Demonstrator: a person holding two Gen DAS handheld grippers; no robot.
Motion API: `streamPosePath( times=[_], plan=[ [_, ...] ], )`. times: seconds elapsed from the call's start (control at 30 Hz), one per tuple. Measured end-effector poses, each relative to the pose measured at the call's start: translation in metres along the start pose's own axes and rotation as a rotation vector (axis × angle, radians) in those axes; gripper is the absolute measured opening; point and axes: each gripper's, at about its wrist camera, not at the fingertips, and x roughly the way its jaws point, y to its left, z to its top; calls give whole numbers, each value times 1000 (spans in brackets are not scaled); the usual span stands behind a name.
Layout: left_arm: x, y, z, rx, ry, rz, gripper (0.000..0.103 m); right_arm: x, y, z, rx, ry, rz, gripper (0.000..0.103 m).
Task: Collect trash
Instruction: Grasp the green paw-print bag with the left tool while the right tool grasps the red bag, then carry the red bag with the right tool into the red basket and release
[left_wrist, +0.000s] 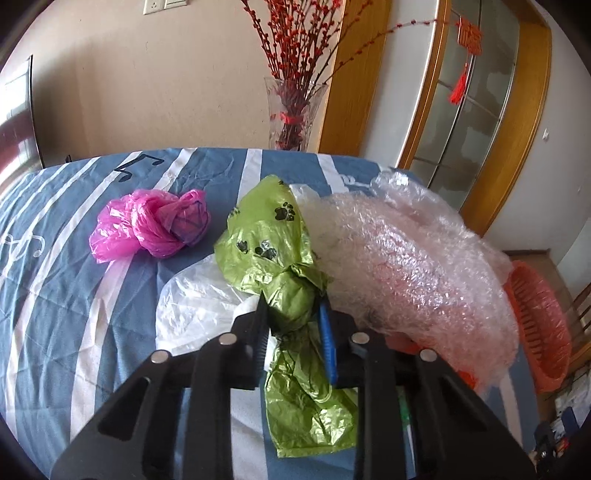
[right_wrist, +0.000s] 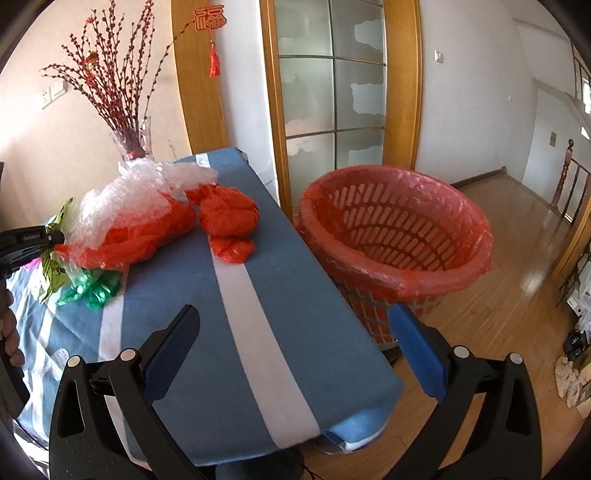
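On the left of a tabletop covered by a blue-and-white striped cloth lies a crumpled pink bag, apart from the other litter. Next comes a clear plastic bag, then a green paw-print bag whose long axis runs straight out from the left hand-held gripper. Its jaws are nearly together, pinching the bag's knotted neck. To the right, bubble wrap is heaped over red plastic bags. The right hand-held gripper hovers wide open, holding nothing, above the tabletop's right edge. Just past that edge, on the floor, stands a red slatted bin with a red liner, apparently empty, nearer the right hand.
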Motion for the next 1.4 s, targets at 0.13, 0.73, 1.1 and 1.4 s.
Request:
streamPosePath(
  times=[0.13,0.73,1.1,1.4],
  plan=[
    [-10,7,2,-5,-17,-19,21,5,10,14,-22,-27,33,101],
    [-44,25,12,10,-91,-48,21,105,41,76,-59,89,127,83],
    [-48,15,11,23,-95,-87,21,116,37,73,-33,146,204,52],
    [-60,7,7,31,-110,-132,21,81,21,66,-45,99,196,50]
  ],
)
